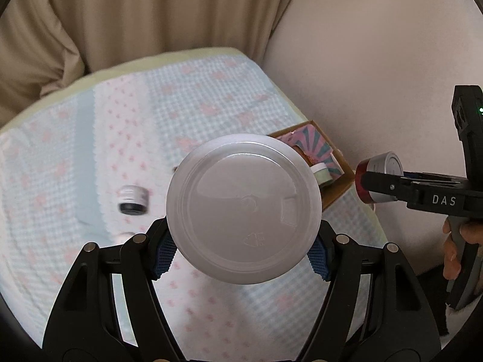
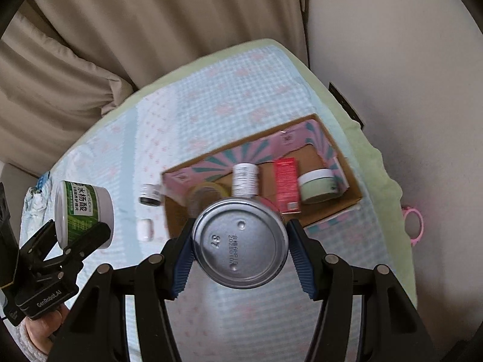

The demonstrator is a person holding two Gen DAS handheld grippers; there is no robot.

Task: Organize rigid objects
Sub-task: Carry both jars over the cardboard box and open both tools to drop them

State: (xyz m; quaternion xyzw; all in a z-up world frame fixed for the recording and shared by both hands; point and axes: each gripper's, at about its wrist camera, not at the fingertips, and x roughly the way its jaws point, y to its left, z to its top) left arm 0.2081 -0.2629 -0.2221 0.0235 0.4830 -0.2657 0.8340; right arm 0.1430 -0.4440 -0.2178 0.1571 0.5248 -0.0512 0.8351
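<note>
My left gripper is shut on a white plastic jar with a green label, held above the bed; its round base faces the camera. The jar also shows in the right wrist view. My right gripper is shut on a red metal can, its silver bottom toward the camera, just in front of the cardboard box. The can shows in the left wrist view at the right. The box holds a tape roll, a white bottle, a red carton and a green jar.
A small black-and-white bottle lies on the checked blanket, also in the right wrist view, next to a small white item. Beige curtains hang behind. A wall is at the right. A pink ring lies beside the bed.
</note>
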